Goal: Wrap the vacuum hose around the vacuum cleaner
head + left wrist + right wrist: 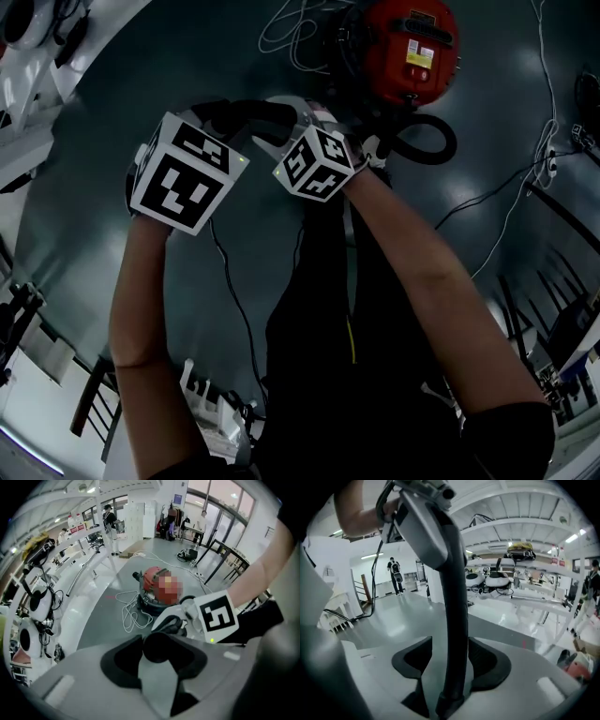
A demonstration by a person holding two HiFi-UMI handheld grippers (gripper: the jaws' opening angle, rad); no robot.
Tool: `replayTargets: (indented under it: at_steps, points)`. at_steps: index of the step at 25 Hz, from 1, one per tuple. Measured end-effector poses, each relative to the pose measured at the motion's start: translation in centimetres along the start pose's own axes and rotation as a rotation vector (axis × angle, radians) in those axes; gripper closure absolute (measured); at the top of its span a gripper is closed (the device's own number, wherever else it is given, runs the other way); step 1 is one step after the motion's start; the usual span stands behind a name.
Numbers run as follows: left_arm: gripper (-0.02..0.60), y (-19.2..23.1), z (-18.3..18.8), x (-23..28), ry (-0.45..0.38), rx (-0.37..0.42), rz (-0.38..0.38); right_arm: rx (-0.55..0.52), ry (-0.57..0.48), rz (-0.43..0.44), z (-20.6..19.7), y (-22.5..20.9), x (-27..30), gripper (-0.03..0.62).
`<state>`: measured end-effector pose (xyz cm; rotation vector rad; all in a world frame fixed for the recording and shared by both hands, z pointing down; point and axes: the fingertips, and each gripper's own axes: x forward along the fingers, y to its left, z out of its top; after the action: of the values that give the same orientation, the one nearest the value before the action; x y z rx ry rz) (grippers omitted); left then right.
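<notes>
The red vacuum cleaner (408, 47) stands on the dark floor ahead of me; it also shows in the left gripper view (152, 581). Its black hose (433, 141) loops at the base and rises to both grippers. My left gripper (159, 651) is shut on the hose (161, 644), pointing steeply down. The right gripper (450, 660) is open, and the hose (454, 620) runs up between its jaws with a gap at the left pad. Above it, the left gripper (422, 522) holds the same hose. In the head view the two marker cubes sit side by side, left (183, 173) and right (319, 164).
A white cable (131, 613) lies coiled on the floor left of the vacuum. Thin black cables (487, 197) cross the floor at the right. Benches with equipment (42, 597) line the left side, metal racks (562, 319) the right. People stand far off.
</notes>
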<state>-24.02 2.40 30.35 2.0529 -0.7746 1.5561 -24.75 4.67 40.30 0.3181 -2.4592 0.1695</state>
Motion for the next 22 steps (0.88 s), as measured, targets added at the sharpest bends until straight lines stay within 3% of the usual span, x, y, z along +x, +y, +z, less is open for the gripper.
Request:
replayTargets:
  at_steps: [4,7,12,16,22]
  points:
    - [0.428,0.0,2.0,-0.6,0.004,0.025,0.006,-0.079,-0.037,-0.104,1.9,-2.0,0.5,0.347]
    - [0.426,0.4,3.2,-0.4,-0.018,0.031,0.013,-0.105,-0.021,-0.174,2.2,-3.8,0.6,0.418]
    - [0.425,0.8,4.5,0.1,-0.072,0.036,0.000,0.006,-0.021,-0.109,1.8,-5.0,0.3,0.441]
    - [0.420,0.5,5.6,0.5,-0.136,0.079,-0.030,0.021,-0.012,-0.080,1.1,-6.0,-0.3,0.444]
    - [0.403,-0.7,7.2,0.5,-0.316,0.140,-0.134,0.035,-0.004,-0.056,0.1,-7.0,-1.1,0.445]
